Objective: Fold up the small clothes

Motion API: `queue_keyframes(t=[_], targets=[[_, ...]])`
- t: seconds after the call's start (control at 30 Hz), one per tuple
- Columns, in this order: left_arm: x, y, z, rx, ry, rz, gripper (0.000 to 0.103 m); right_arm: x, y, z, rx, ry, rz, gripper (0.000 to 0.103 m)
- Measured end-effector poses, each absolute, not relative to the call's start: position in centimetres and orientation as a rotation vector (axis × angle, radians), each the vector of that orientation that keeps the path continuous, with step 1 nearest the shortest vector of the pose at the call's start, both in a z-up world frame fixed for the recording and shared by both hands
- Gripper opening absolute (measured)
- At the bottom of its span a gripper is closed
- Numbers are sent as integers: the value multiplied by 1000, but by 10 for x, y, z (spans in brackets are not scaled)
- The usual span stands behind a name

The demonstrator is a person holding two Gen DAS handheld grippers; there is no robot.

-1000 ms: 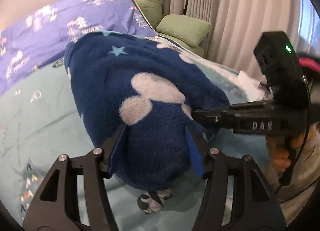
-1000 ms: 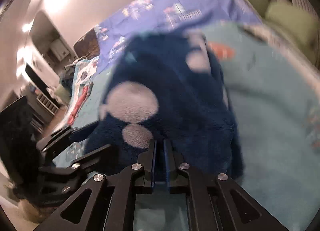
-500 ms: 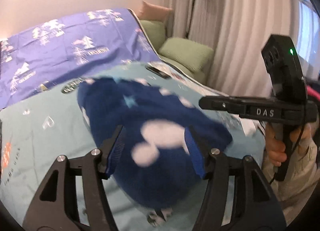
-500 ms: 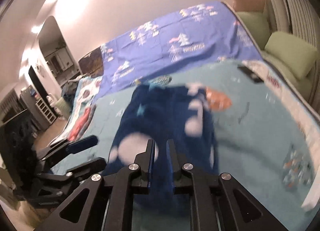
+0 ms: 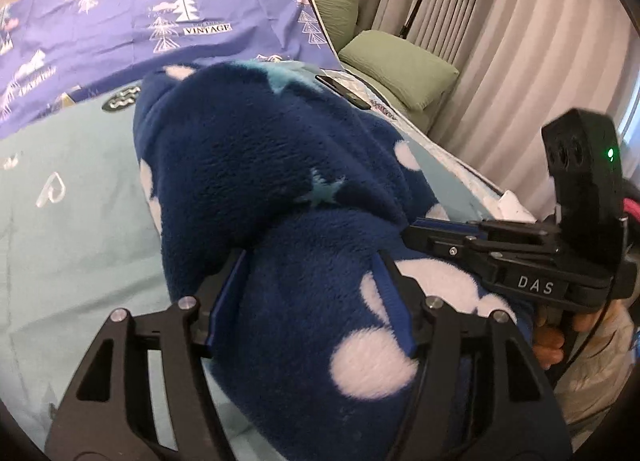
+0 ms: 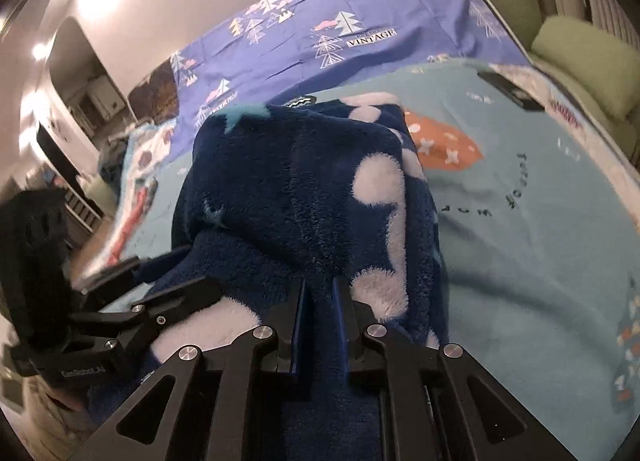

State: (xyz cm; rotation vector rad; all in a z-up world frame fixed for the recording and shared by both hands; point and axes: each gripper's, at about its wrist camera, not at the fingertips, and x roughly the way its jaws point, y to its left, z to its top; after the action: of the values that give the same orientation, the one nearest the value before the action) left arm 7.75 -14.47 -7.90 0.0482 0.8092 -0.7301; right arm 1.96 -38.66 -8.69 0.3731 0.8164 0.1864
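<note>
Left gripper: black two-finger tool with blue pads, fingers spread wide; thick fold of the garment sits between them, and I cannot tell if the pads press it.
Right gripper: black two-finger tool, blue pads close together and pinching a thin fold of the same garment; in the left view it reaches in from the right.
Garment: dark navy fleece piece with white dots and pale blue stars, bunched in a high heap in front of both tools, lying on the bed.
Bed cover: light turquoise printed sheet under the garment.
Far side: purple blanket with white tree print.
Far right: green cushions beside grey curtains.
</note>
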Motion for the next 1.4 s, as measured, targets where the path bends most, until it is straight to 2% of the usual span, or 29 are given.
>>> queue_keyframes(t=[0.17,0.3,0.37,0.43,0.53,0.63,0.87,1.03,1.07,1.13,1.2,1.3,1.4], targets=[[70,-135,-32,34,724,-747,65,24,-399,-48,442,851,218,16],[103,-131,-4,15,654,-735,68,46,-410,0,394,760,200,30],[130,-138,-7,-3,704,-727,68,65,-408,5,403,761,214,31],[160,-146,-24,-32,794,-718,68,86,-402,-2,435,779,258,32],[193,-160,-73,-10,924,-677,68,117,-389,-42,395,868,218,44],[191,-170,-93,37,879,-705,68,140,-383,-101,345,945,148,43],[174,-175,-92,85,825,-687,68,131,-385,-96,375,906,145,42],[156,-167,-62,95,792,-644,68,114,-395,-81,408,857,210,43],[151,-164,-55,87,789,-640,68,103,-401,-72,413,836,219,47],[141,-157,-44,65,783,-645,68,88,-409,-57,402,803,216,63],[130,-151,-35,52,772,-647,70,70,-416,-46,376,770,208,83],[113,-144,-27,48,754,-637,82,46,-428,-44,364,769,237,94],[99,-137,-26,42,762,-626,83,27,-441,-61,402,824,246,94]])
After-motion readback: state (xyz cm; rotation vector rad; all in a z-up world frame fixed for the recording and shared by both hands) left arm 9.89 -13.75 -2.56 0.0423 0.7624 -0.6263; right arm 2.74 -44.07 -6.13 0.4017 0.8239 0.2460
